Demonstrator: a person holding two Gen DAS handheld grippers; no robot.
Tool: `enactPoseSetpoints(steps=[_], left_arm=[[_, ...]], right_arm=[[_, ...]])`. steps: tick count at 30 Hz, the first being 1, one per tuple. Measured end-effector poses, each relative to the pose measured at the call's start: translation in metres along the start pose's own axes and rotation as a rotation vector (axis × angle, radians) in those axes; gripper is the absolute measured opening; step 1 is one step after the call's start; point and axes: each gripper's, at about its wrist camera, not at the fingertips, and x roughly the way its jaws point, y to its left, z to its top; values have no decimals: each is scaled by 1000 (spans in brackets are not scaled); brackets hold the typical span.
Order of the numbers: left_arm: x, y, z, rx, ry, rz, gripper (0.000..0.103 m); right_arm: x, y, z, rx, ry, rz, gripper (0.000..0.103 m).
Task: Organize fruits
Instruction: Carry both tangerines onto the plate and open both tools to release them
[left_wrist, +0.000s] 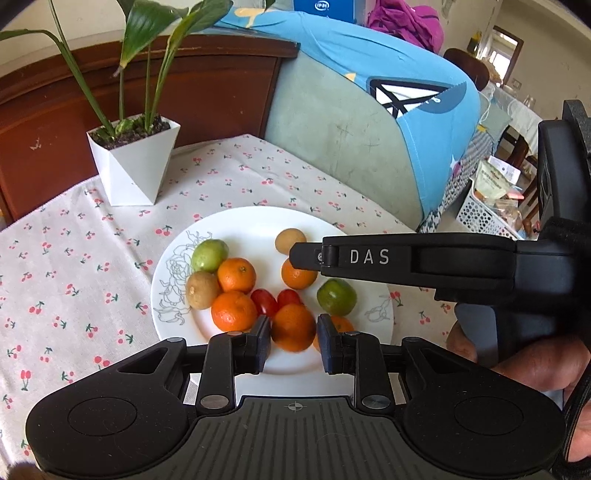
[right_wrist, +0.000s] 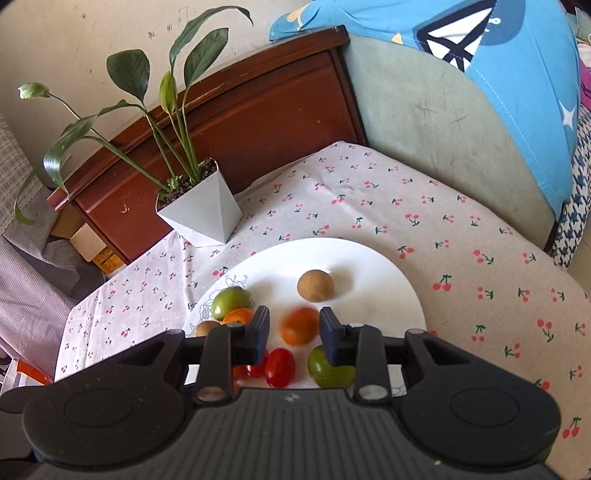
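A white plate (left_wrist: 255, 225) on the cherry-print cloth holds several oranges, two green fruits (left_wrist: 209, 255), two brown fruits (left_wrist: 290, 240) and two red cherry tomatoes (left_wrist: 264, 302). My left gripper (left_wrist: 293, 336) is open, its pads on either side of an orange (left_wrist: 293, 326) at the plate's near edge, with small gaps. My right gripper (right_wrist: 294, 328) is open above the plate (right_wrist: 369, 266), with a blurred orange (right_wrist: 300, 325) between its fingers. In the left wrist view the right gripper's finger (left_wrist: 369, 256) reaches in over another orange (left_wrist: 295, 275).
A white faceted pot with a leafy plant (left_wrist: 133, 162) stands on the cloth behind the plate. A brown wooden headboard (left_wrist: 184, 96) and a green cushion with blue fabric (left_wrist: 369, 129) rise behind. A white basket (left_wrist: 484, 210) sits at right.
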Motion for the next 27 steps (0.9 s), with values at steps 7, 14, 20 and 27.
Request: enactPoseSetpoints(steps=[7,14,20,27], left_arm=[[-4,-1,3,-11,-2,18,38],[-12,1,5,-53,-10,58,57],[-20,3,2,-83,-6,114,73],[-29,12,1,-157,18,174,85]], right_arm=[[-5,5,3,-10,-19,-12,34],[-10,3,4,19,-18,-84,50],[-16,6,2,16,-18,-175,66],[-31,8,-2,69,-18,-216,77]])
